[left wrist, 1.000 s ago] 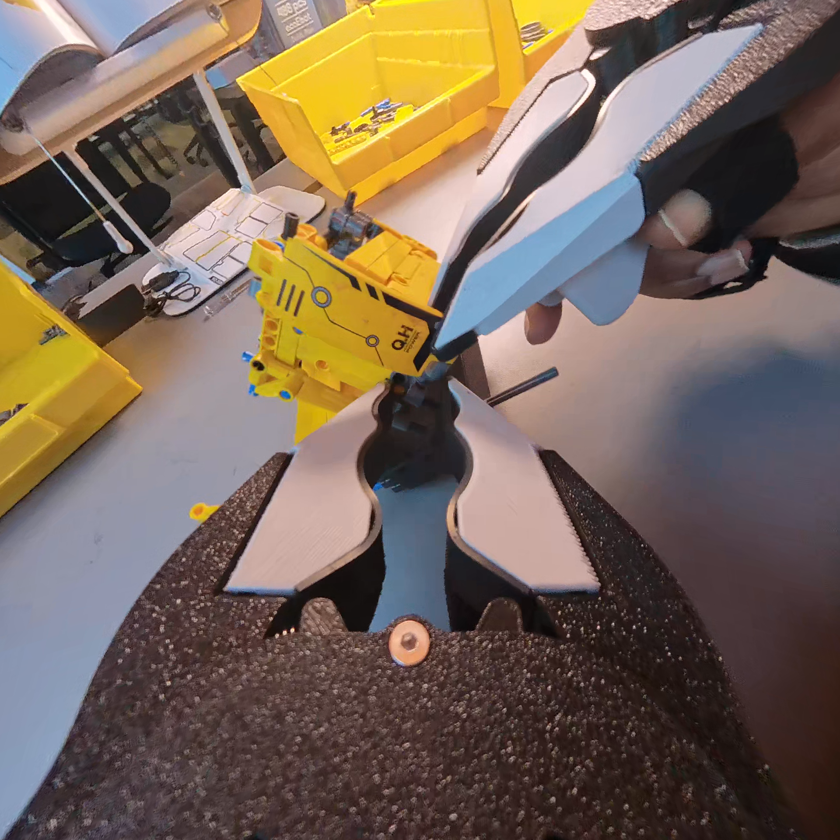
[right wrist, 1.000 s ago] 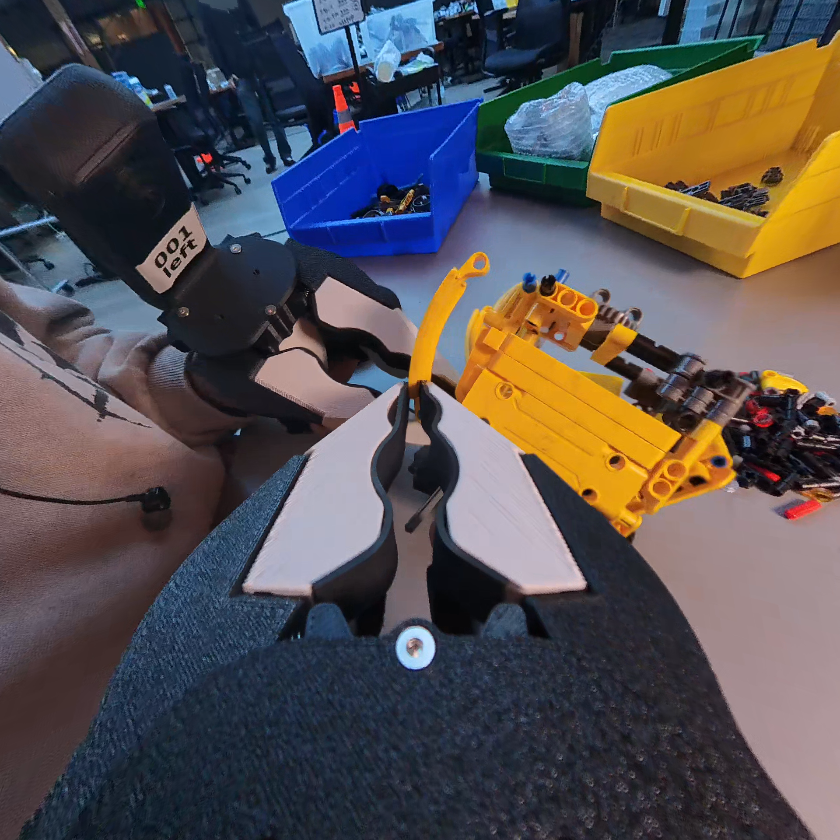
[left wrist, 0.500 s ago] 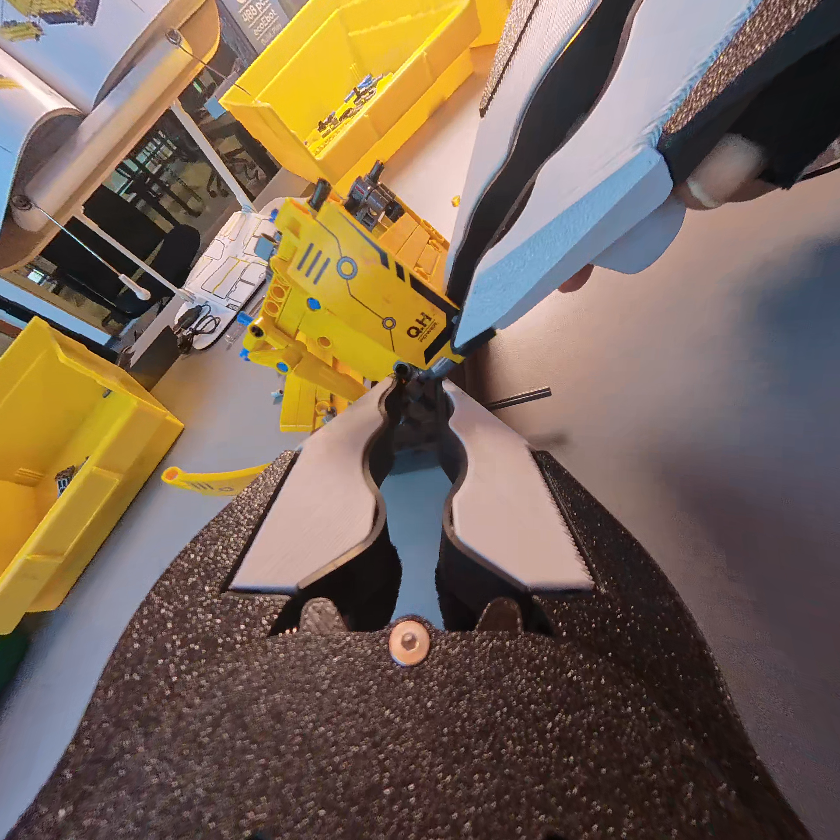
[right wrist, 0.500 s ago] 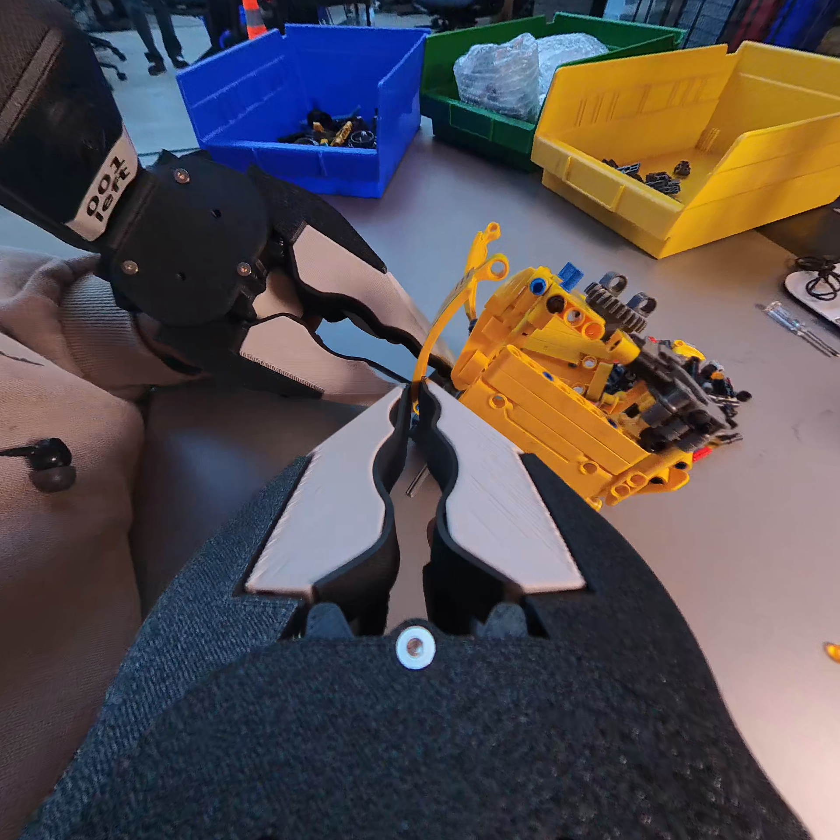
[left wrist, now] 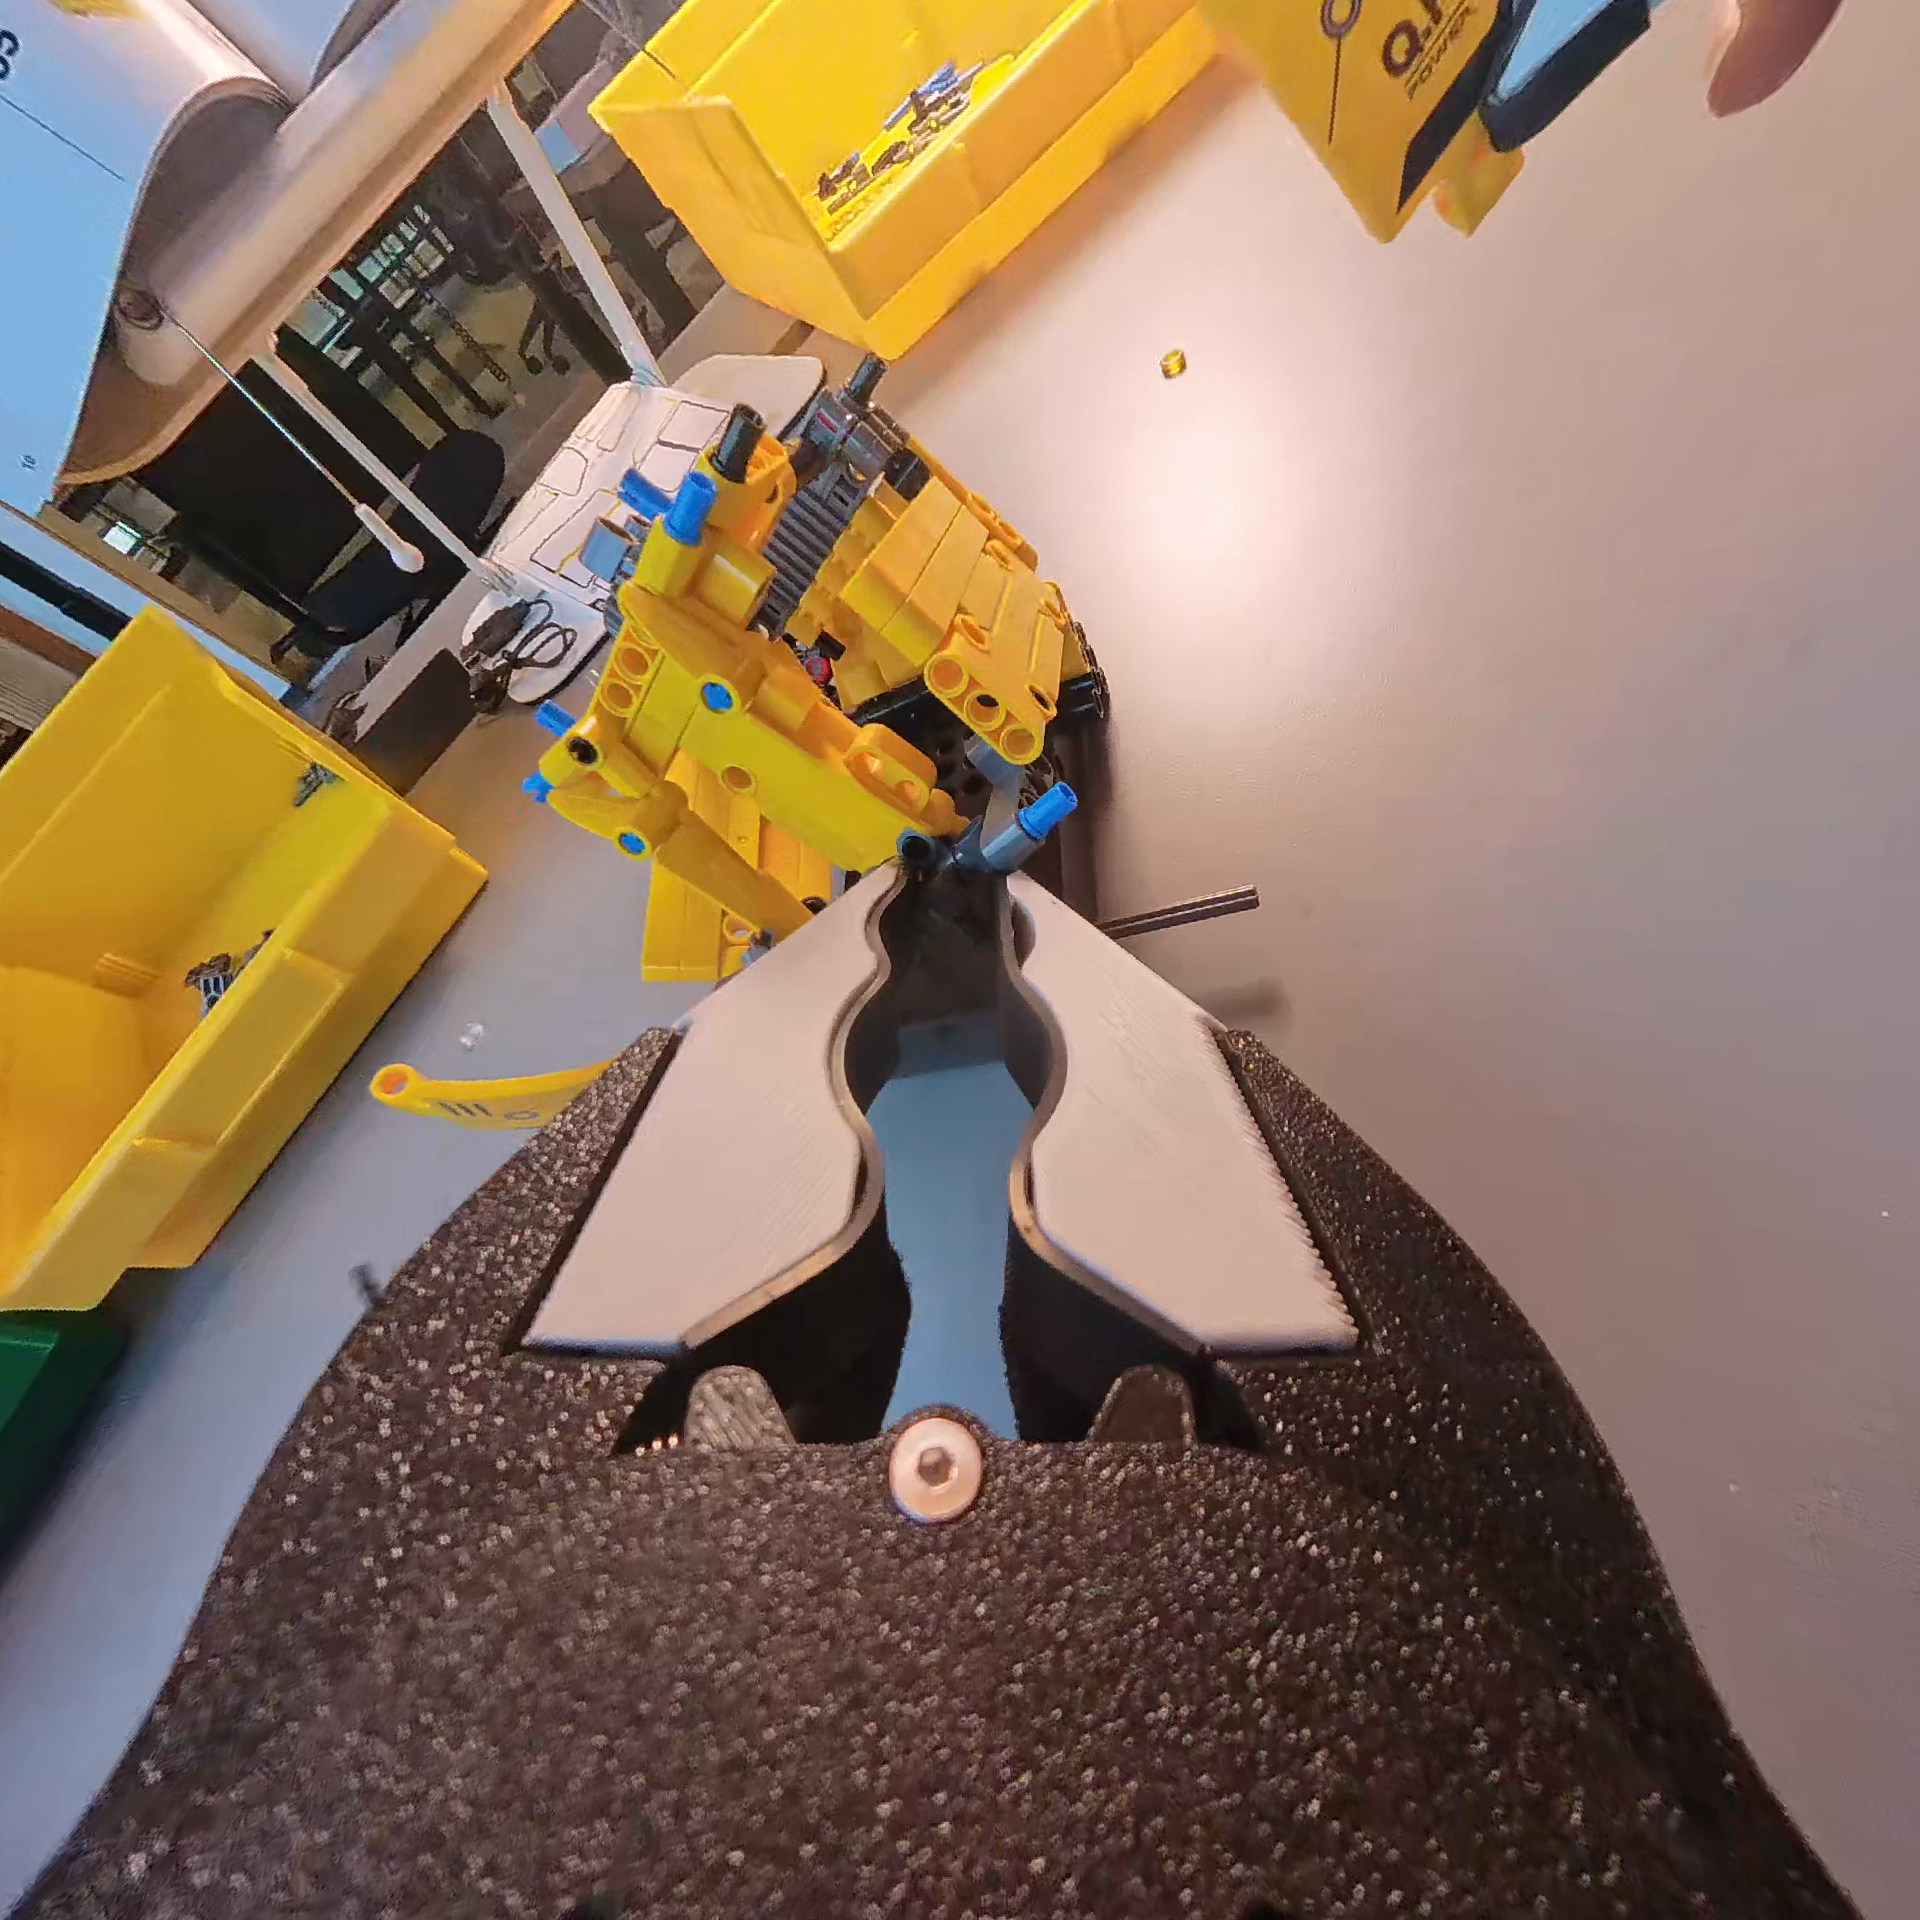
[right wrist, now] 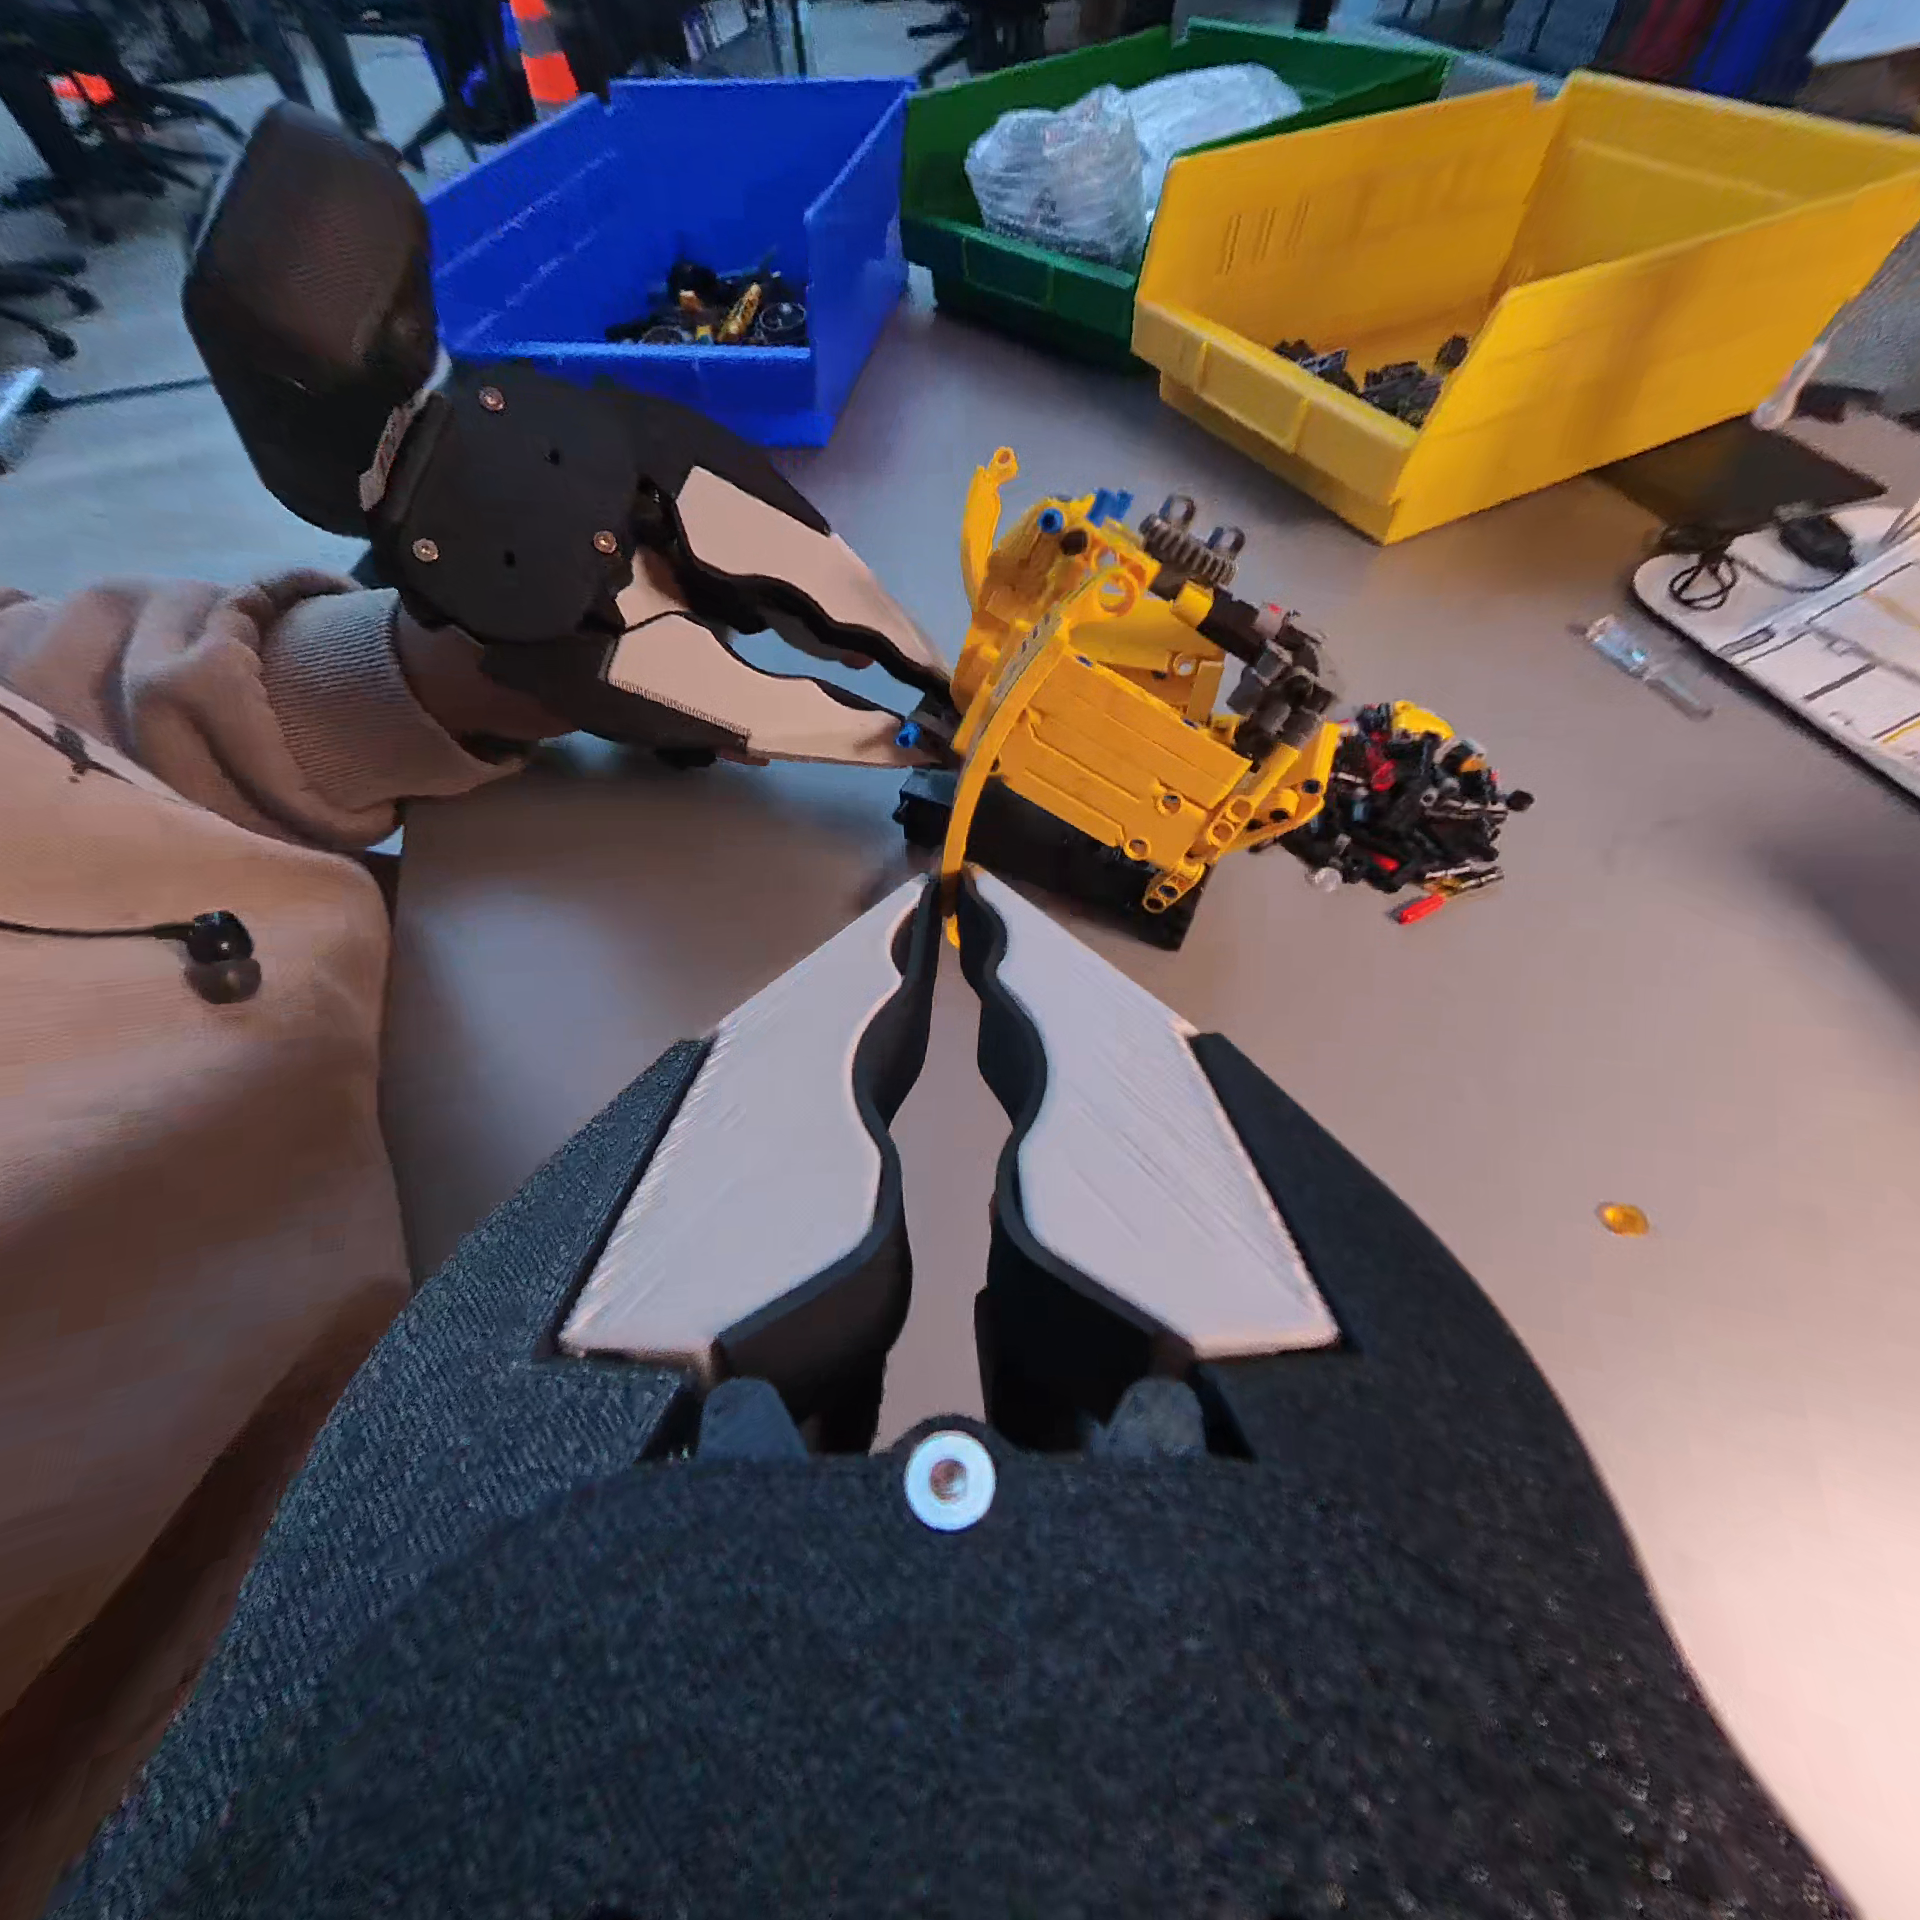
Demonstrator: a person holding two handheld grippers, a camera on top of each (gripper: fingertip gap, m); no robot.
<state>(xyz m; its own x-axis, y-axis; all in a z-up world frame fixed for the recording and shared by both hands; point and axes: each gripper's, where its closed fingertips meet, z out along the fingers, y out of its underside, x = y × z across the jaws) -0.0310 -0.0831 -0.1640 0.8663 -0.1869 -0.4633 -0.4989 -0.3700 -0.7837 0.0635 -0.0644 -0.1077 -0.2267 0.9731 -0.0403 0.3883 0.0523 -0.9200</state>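
Left gripper [left wrist: 940,878]: fingers nearly closed, clamping a dark part at the near end of the yellow brick model [right wrist: 1101,717] on the tabletop [right wrist: 1558,1039]. Right gripper [right wrist: 948,891]: closed on a thin yellow panel [right wrist: 997,717], lifted just near of the model.

Grey table [right wrist: 1558,1039]; beyond its far edge, blue bin [right wrist: 665,239], green bin [right wrist: 1029,260], yellow bin [right wrist: 1455,312]. Behind the blue bin: office chairs [right wrist: 62,208], orange cone [right wrist: 545,52], dim floor.
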